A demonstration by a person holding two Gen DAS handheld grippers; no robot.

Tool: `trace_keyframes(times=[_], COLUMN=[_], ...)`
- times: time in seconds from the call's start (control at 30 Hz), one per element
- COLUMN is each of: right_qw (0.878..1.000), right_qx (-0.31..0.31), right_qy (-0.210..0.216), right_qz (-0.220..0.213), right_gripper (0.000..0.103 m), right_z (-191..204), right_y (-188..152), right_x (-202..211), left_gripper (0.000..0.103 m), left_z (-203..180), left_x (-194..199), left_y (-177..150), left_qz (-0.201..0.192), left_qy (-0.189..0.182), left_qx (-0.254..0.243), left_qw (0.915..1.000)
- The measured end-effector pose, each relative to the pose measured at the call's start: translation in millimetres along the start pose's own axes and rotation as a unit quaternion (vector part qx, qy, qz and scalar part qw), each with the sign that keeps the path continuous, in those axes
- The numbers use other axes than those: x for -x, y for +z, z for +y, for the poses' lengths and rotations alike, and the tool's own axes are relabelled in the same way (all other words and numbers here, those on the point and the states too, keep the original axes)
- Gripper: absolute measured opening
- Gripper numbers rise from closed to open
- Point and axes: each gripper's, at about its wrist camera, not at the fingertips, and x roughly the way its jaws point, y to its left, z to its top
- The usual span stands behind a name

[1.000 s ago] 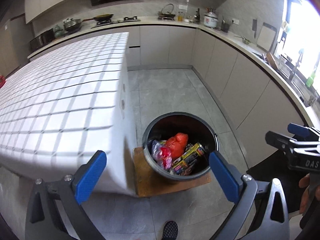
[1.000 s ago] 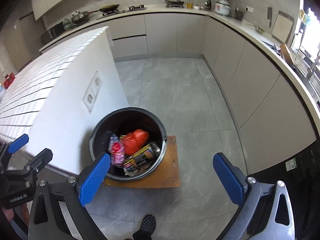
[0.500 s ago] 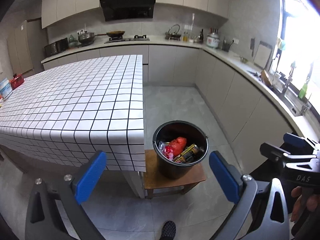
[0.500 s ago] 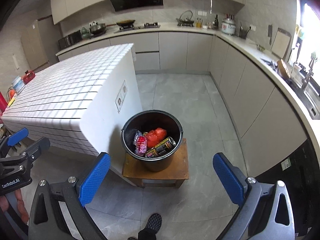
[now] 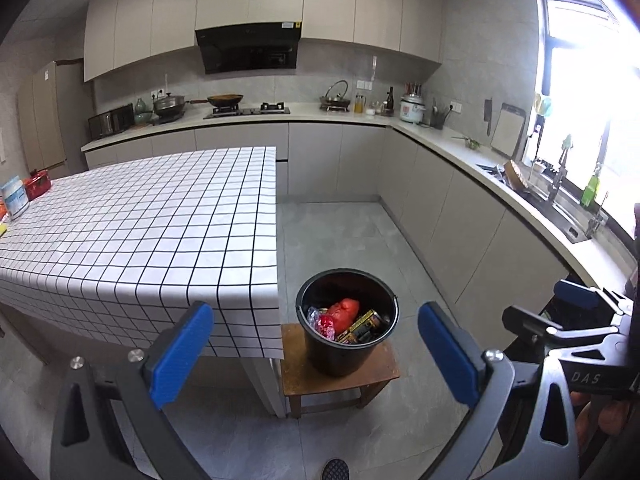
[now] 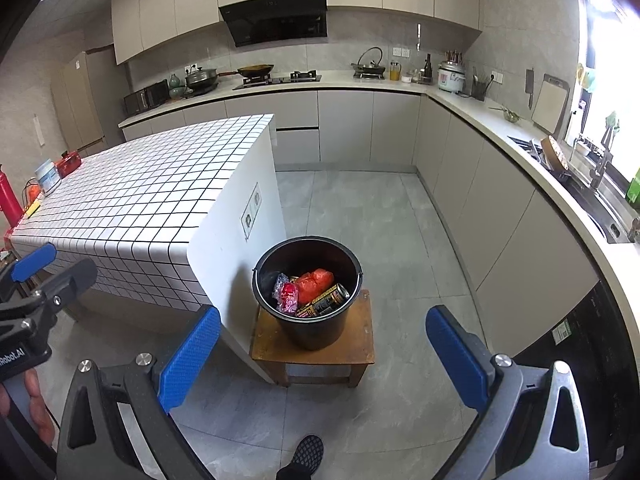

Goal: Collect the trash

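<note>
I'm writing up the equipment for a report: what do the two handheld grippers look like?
Both match: dark grey frames with triangular cut-outs and silver bolts, each ending in two flat blue pads. The left gripper carries white lettering reading "Robot.AI" on its body, seen from the right camera; the right gripper shows "DAS" from the left camera. No cables or sleeves show.

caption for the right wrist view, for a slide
Open right gripper faces a black bucket of trash on a wooden stool beside the checked table.

A black bucket (image 5: pixel 347 322) stands upright on a low wooden stool (image 5: pixel 340 376) beside the checked desk (image 5: pixel 132 232). Inside lie a red bag (image 6: pixel 316 284), a crinkled pink wrapper (image 6: pixel 287 295) and a dark can (image 6: pixel 326 300).
</note>
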Motion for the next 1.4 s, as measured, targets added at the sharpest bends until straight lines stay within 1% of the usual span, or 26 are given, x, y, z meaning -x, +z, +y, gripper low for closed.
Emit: trace_keyframes(times=[0.13,1.4], right_qw=[1.000,1.000], right_qx=[0.001,0.001], right_qy=[0.003,0.009], right_qz=[-0.003,-0.012], right_gripper=[0.103,0.103], right_z=[0.7,-3.8], right_y=[2.4,10.9], right_x=[2.7,6.9], left_gripper=[0.103,0.103], left_z=[-1.2,-1.6], left_x=[0.4,2.6], left_y=[1.8,8.1], left_qz=[-0.004,-0.014], left_qy=[-0.009,-0.006], left_qx=[-0.001,0.001], left_qw=[1.0000,0.9999])
